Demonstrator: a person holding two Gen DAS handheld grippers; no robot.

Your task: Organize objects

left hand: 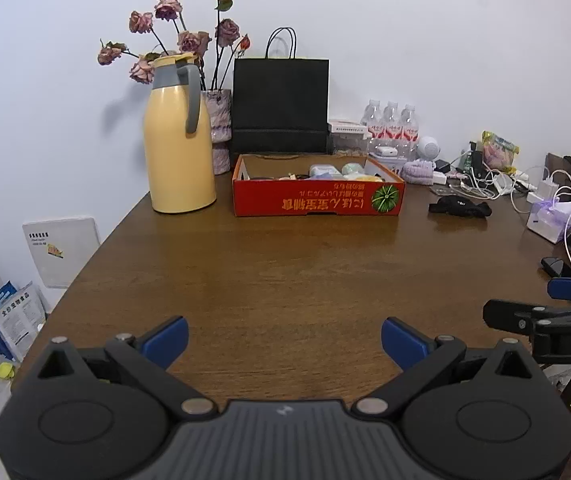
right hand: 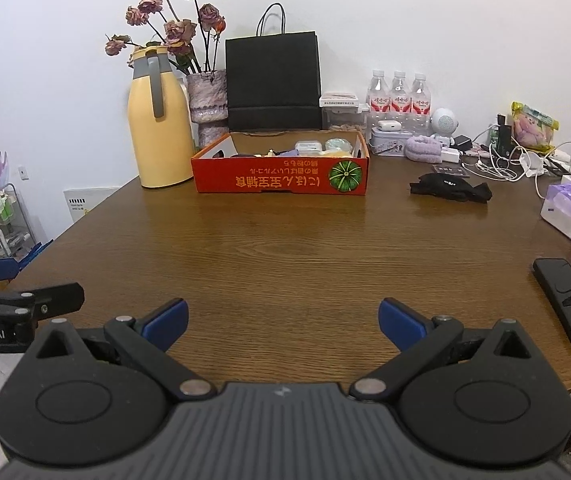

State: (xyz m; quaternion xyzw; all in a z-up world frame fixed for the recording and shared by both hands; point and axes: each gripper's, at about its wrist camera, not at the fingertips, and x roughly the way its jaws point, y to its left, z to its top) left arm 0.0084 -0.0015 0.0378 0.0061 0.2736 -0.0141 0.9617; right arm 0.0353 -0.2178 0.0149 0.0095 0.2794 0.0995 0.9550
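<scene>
Left gripper (left hand: 284, 342) and right gripper (right hand: 283, 324) both spread wide, gripping nothing. Shallow red cardboard box (right hand: 281, 180) well ahead on grainy brown wooden table (right hand: 285, 248), probably holding small toiletries.

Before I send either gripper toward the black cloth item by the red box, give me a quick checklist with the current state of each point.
1. Left gripper open and empty: ok, jaws spread wide, nothing between them.
2. Right gripper open and empty: ok, same.
3. Black cloth item free to grasp: ok, it lies alone on the wooden table, apart from the red box.
4. Path across the table: ok, bare wood between the grippers and the cloth.
5. Hazards on the right: not ok, white cables lie just behind the cloth and a black phone sits near the right gripper.
6. Room left in the box: cannot tell, its contents are only partly visible.
</scene>
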